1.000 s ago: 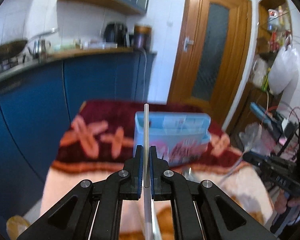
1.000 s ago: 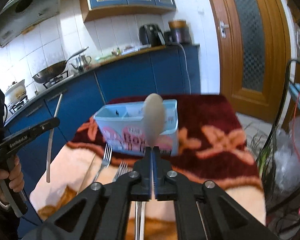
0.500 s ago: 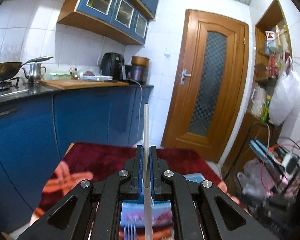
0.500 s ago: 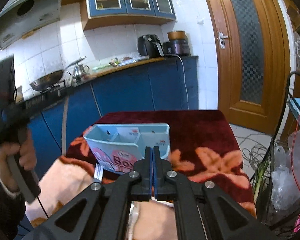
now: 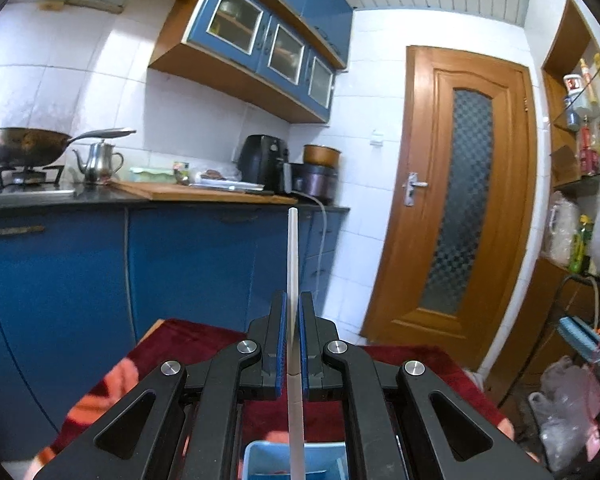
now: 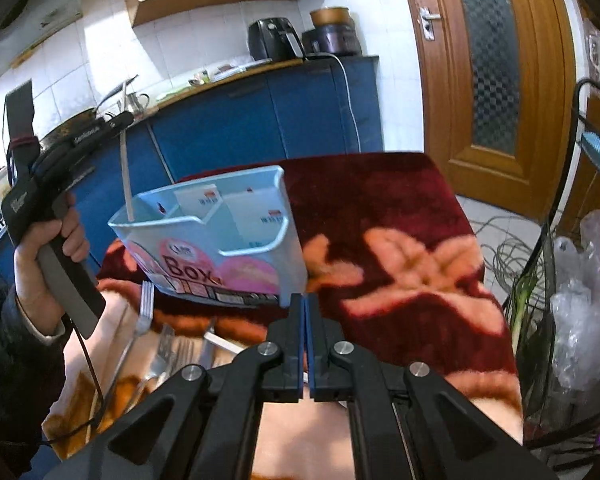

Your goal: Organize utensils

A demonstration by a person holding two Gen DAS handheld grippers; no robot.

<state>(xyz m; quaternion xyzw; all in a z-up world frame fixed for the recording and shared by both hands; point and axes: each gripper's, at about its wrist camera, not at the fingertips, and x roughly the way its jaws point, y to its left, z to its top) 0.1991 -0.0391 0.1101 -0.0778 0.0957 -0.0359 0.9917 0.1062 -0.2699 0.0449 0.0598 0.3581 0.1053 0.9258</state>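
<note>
The right gripper hangs clenched on nothing over the forks on the blanket, and beyond them the left gripper pinches a white chopstick upright, tip inside the blue box

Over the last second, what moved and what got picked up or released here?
The left gripper carried its white chopstick from beside the table to above the light blue organizer box, its lower end now dipping into the left compartment. The spoon held by the right gripper a second ago is gone; its fingers are shut on nothing. The forks on the blanket stayed put.
</note>
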